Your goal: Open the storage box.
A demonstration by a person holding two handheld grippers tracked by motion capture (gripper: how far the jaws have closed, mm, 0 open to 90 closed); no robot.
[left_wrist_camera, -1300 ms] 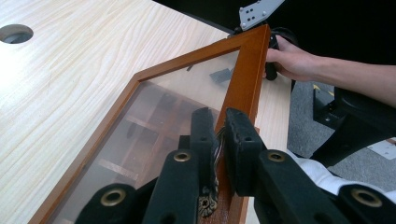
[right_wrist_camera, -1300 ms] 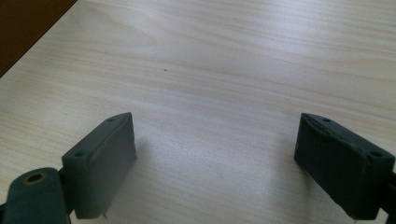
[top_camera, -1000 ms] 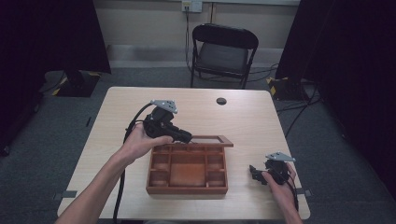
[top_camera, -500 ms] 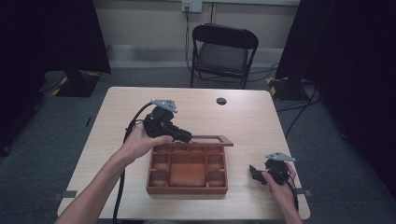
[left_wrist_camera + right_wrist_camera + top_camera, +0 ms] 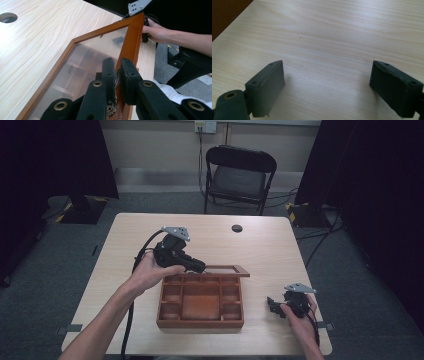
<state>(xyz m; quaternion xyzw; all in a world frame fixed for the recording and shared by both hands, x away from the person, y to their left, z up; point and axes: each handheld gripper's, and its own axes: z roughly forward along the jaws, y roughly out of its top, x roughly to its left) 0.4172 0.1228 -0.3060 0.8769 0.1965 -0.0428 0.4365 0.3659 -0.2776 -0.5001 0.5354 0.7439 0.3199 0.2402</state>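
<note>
A wooden box (image 5: 200, 301) sits on the table (image 5: 260, 245), near the person's edge. It has many little compartments inside. Its lid (image 5: 225, 269) has a wooden frame around a clear pane, and it is swung up and open along the far side of the box.

The left gripper (image 5: 197, 266) is at the far left corner of the box. In the left gripper view, its two black jaws are squeezed tight on the wooden frame of the lid (image 5: 130, 47), close to a small metal piece (image 5: 110, 108) on the frame. The compartments of the box show through the clear pane (image 5: 82, 62).

The right gripper (image 5: 272, 304) is down by the right side of the box, a little apart from it, low over the table. In the right gripper view, its jaws stand wide open with nothing between them, just bare table (image 5: 332, 37). A dark brown corner of the box (image 5: 227, 12) shows at the top left there.

A black chair (image 5: 239, 172) stands behind the table. A small round hole (image 5: 236, 228) is in the table top near the far edge.
</note>
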